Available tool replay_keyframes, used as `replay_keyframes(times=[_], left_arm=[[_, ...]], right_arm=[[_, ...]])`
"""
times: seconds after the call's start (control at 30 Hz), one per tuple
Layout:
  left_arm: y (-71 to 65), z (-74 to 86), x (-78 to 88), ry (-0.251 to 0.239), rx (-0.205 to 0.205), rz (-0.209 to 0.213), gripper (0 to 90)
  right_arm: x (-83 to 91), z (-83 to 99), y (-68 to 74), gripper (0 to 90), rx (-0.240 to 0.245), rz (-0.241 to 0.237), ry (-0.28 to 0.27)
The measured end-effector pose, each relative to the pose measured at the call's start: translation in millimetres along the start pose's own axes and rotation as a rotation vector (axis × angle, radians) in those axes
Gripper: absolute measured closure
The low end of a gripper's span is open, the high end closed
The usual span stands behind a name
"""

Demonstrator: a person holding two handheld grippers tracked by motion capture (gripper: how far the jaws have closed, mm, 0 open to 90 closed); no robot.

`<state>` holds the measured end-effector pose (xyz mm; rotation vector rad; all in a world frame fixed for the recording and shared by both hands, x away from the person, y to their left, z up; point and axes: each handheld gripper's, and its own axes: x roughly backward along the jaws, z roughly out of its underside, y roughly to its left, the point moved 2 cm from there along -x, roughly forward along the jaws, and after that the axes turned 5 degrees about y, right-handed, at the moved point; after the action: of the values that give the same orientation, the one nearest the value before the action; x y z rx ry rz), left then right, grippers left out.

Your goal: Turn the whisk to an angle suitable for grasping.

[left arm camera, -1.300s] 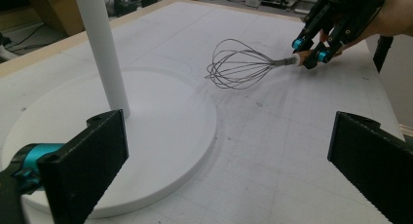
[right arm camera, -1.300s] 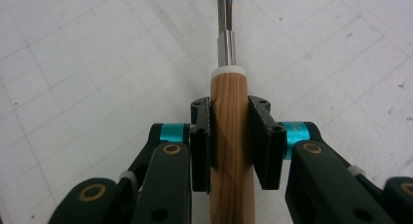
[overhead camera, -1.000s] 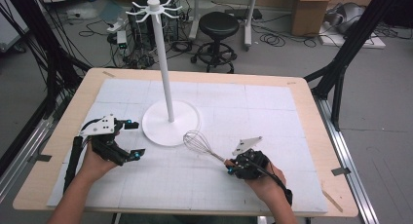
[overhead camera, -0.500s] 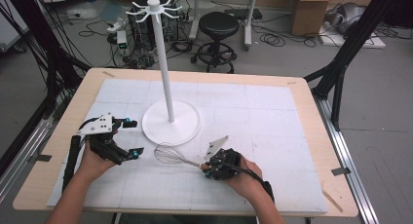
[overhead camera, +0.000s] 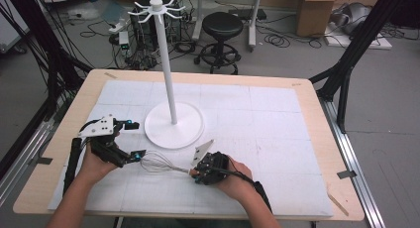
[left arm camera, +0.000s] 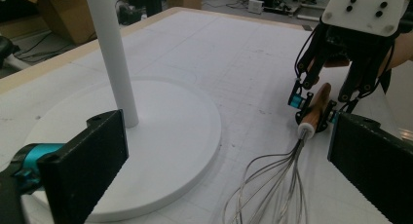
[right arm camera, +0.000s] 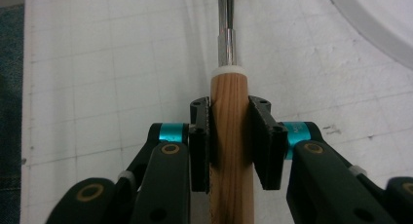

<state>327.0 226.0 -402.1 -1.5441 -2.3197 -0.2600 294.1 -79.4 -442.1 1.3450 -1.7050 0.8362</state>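
My right gripper [right arm camera: 229, 141] clamps the whisk [overhead camera: 161, 163] by its wooden handle near the worktop's front edge, wires offered toward my spread-jawed left gripper [left arm camera: 224, 160].

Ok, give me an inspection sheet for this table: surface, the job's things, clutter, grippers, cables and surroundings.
Surface: wooden table under a white gridded mat, faint scuffs.
Job's things: whisk with wooden handle, wire end pointing toward the left gripper; white stand, round base, upright pole, hooks at the top.
Clutter: nothing seen on the mat.
Grippers: right gripper shut on the handle; left gripper open, jaws wide, whisk wires between them, untouched.
Cables: one trails from the right gripper along the forearm; loose cables on the floor behind the table.
Surroundings: black stool, cardboard boxes, black frame legs.
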Motion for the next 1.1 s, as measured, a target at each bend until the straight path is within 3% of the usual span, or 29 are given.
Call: replay_keyframes(times=[0.03,0.07,0.13,0.2,0.3,0.5,0.57,0.7,0.8,1.0,1.1], left_arm=[[0.3,0.1,-0.1,0.001,-0.002,0.001,1.7],[0.2,0.2,-0.1,0.003,-0.003,0.001,1.7],[0.0,0.2,0.1,0.005,-0.003,0.000,1.7],[-0.2,0.0,0.4,0.001,-0.003,0.002,1.7],[0.2,-0.1,1.0,-0.004,-0.001,0.000,1.7],[0.3,0.2,-0.2,0.000,0.001,0.000,1.7],[0.4,0.2,-0.2,-0.001,0.003,-0.002,1.7],[1.0,0.1,0.8,-0.003,0.002,-0.001,1.7],[0.7,0.0,0.6,-0.005,0.004,-0.002,1.7],[1.6,0.8,-0.5,0.005,0.000,-0.004,1.7],[1.1,0.5,-0.3,0.002,0.000,-0.002,1.7]], right_arm=[[-0.4,0.3,-0.6,68.1,-0.004,-0.004,-0.007],[1.0,2.4,-1.7,60.7,-0.040,0.007,0.002],[3.3,6.5,-2.2,56.9,-0.052,0.011,0.001],[4.4,9.0,-1.9,56.4,-0.059,0.015,0.000],[14.5,29.6,-2.1,54.6,-0.100,0.030,-0.014],[26.2,51.0,-7.3,51.3,-0.154,0.066,-0.038],[26.4,51.2,-7.6,51.1,-0.154,0.066,-0.041],[20.4,45.7,-4.4,53.1,-0.129,0.054,-0.025],[19.8,39.7,-1.6,68.4,-0.074,0.054,-0.032],[17.8,31.3,-1.2,70.2,-0.033,0.024,-0.034],[11.8,20.5,-3.6,70.3,0.003,-0.021,-0.037]])
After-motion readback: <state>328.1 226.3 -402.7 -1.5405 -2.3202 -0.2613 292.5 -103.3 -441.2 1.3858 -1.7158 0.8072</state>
